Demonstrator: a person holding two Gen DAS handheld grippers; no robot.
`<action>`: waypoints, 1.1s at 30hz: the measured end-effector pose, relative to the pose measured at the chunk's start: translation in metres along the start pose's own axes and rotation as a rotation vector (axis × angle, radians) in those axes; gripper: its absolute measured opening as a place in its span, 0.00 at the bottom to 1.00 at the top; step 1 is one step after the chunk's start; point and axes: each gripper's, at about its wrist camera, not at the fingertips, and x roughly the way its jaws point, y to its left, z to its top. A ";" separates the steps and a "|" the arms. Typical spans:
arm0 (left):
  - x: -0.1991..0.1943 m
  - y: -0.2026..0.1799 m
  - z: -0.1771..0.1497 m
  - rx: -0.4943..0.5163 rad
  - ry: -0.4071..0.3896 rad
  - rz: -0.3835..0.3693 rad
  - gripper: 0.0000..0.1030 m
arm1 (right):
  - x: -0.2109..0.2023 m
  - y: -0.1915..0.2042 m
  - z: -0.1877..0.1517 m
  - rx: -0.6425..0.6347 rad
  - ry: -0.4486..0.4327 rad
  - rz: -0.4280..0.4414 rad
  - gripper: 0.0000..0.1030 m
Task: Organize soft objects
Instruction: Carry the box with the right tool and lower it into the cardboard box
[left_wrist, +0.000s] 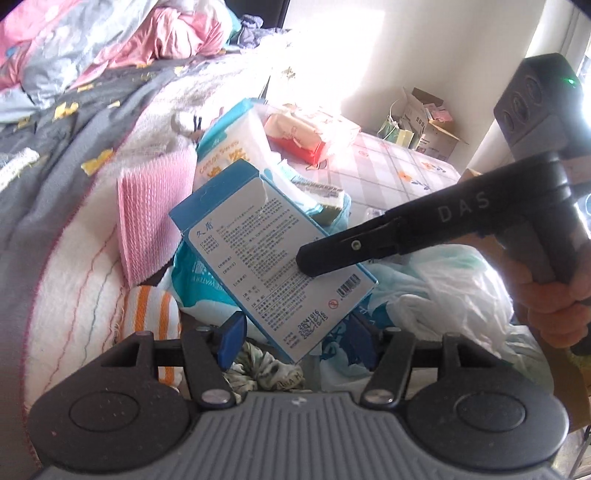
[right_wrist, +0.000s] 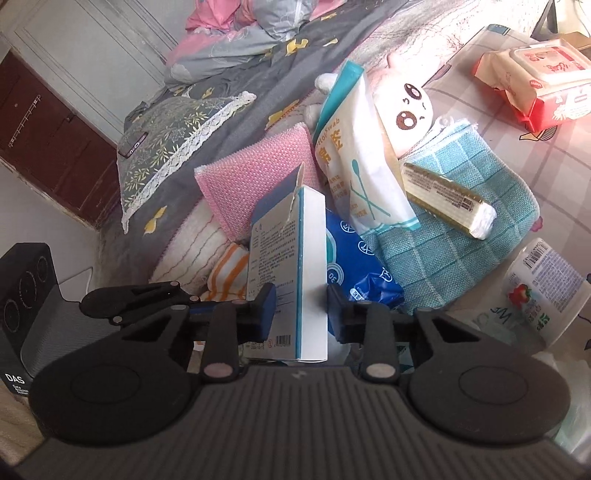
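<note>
A blue-and-white carton (right_wrist: 295, 280) stands between my right gripper's (right_wrist: 300, 314) blue pads, which are shut on its sides. In the left wrist view the same carton (left_wrist: 269, 258) hangs tilted with the right gripper (left_wrist: 317, 264) clamped on it. My left gripper (left_wrist: 295, 338) is open, its pads on either side of the carton's lower corner. Below lies a pile: a pink sponge cloth (right_wrist: 255, 177), a cotton swab pack (right_wrist: 362, 173), a teal towel (right_wrist: 454, 236), a white plush toy (right_wrist: 402, 114), a blue packet (right_wrist: 354, 258) and a striped cloth (right_wrist: 229, 269).
A red wet-wipes pack (right_wrist: 535, 85) lies on the checked sheet at the far right. A white tub (right_wrist: 543, 288) stands at the right. A wrapped yellow sponge (right_wrist: 447, 199) rests on the towel. Cardboard boxes (left_wrist: 424, 118) sit by the wall. A crumpled quilt (left_wrist: 92, 48) covers the bed's far side.
</note>
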 end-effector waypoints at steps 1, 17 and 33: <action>-0.005 -0.003 0.000 0.005 -0.009 -0.003 0.59 | -0.005 0.003 -0.001 0.000 -0.010 0.000 0.28; -0.031 -0.127 0.042 0.264 -0.120 -0.191 0.64 | -0.169 -0.004 -0.064 0.090 -0.339 -0.097 0.28; 0.131 -0.294 0.087 0.505 0.049 -0.287 0.69 | -0.272 -0.198 -0.156 0.479 -0.517 -0.242 0.28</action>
